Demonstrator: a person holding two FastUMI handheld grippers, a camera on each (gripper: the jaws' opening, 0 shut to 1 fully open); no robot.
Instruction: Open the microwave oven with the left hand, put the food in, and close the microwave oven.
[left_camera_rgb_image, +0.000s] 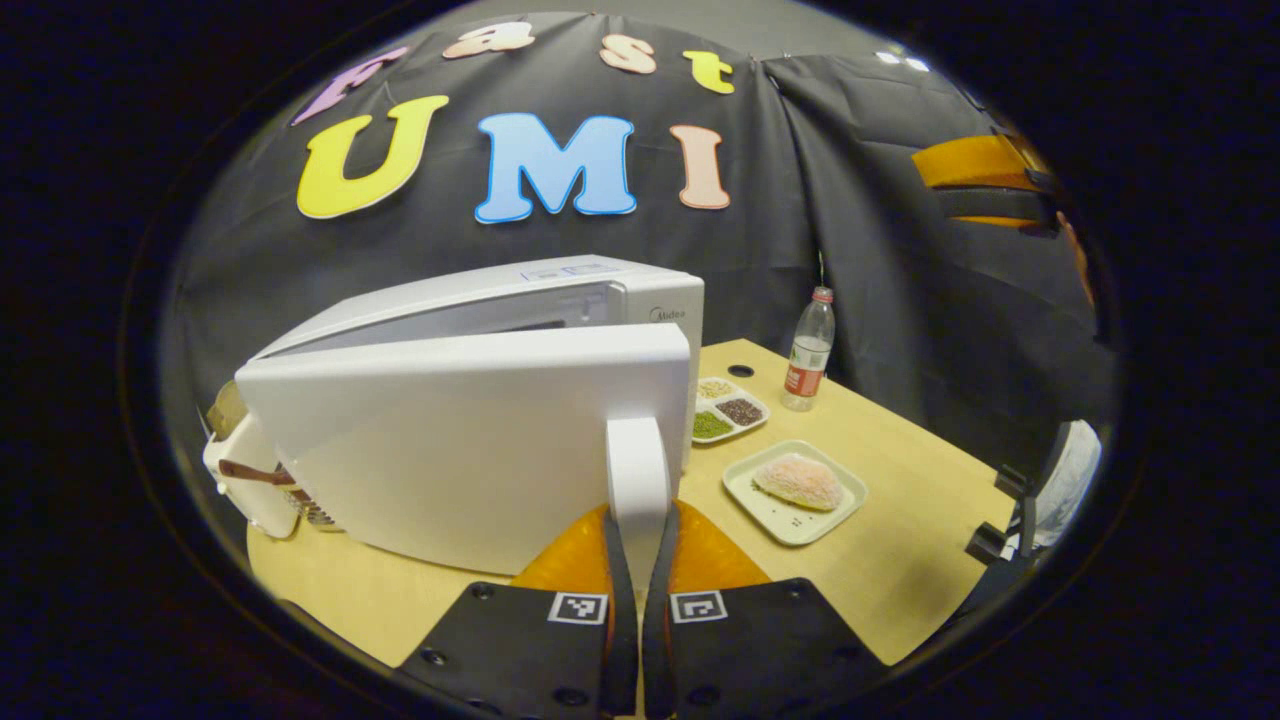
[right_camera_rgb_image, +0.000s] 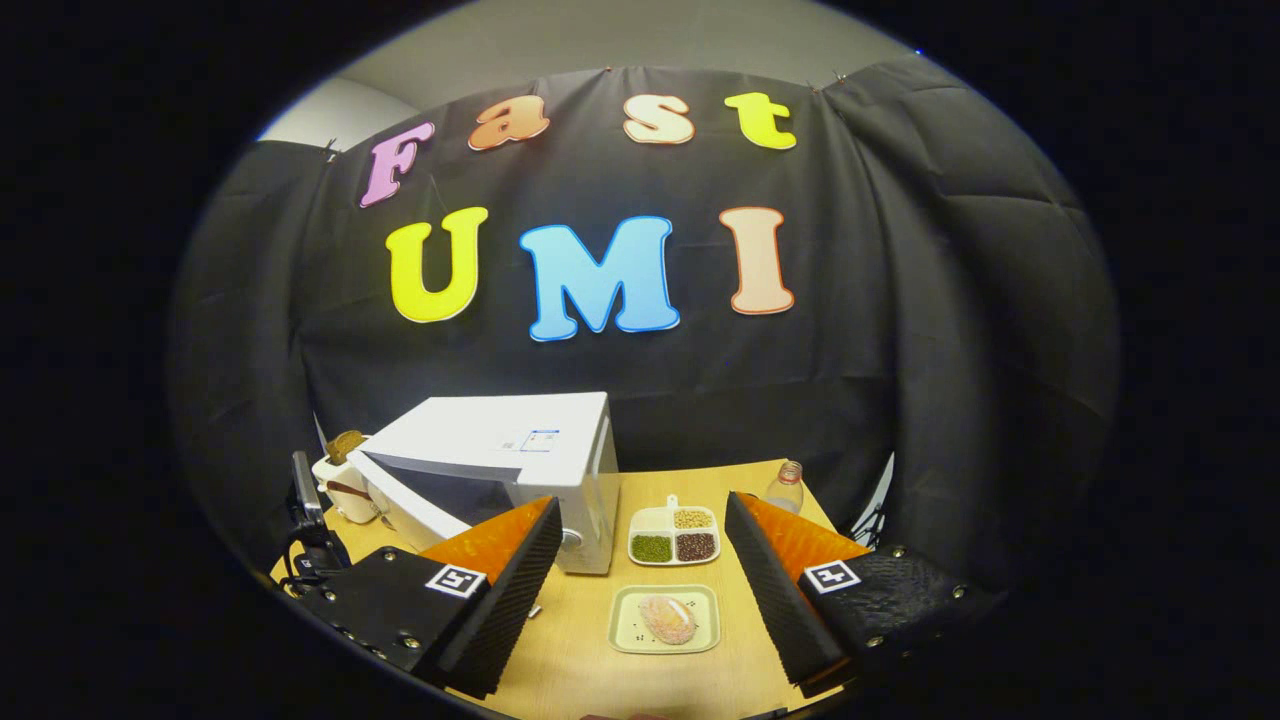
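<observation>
The white microwave (left_camera_rgb_image: 560, 300) stands on the wooden table (left_camera_rgb_image: 900, 560) with its door (left_camera_rgb_image: 470, 440) swung partly open. My left gripper (left_camera_rgb_image: 637, 535) is shut on the door's upright white handle (left_camera_rgb_image: 637, 465), one finger on each side. A pale pink piece of food (left_camera_rgb_image: 798, 482) lies on a small cream plate (left_camera_rgb_image: 750, 500) to the right of the microwave. In the right gripper view, my right gripper (right_camera_rgb_image: 640, 502) hangs open above the table, over the food (right_camera_rgb_image: 668, 618) on its plate (right_camera_rgb_image: 625, 640). The microwave (right_camera_rgb_image: 500, 440) stands at the left there, with its door (right_camera_rgb_image: 420, 500) ajar.
A divided dish of beans and grains (left_camera_rgb_image: 728, 410) (right_camera_rgb_image: 673, 535) sits behind the plate, and a plastic bottle (left_camera_rgb_image: 810, 350) (right_camera_rgb_image: 785, 487) stands farther back right. A white appliance (left_camera_rgb_image: 245, 480) stands left of the microwave. The other gripper (left_camera_rgb_image: 985, 175) shows high at the right.
</observation>
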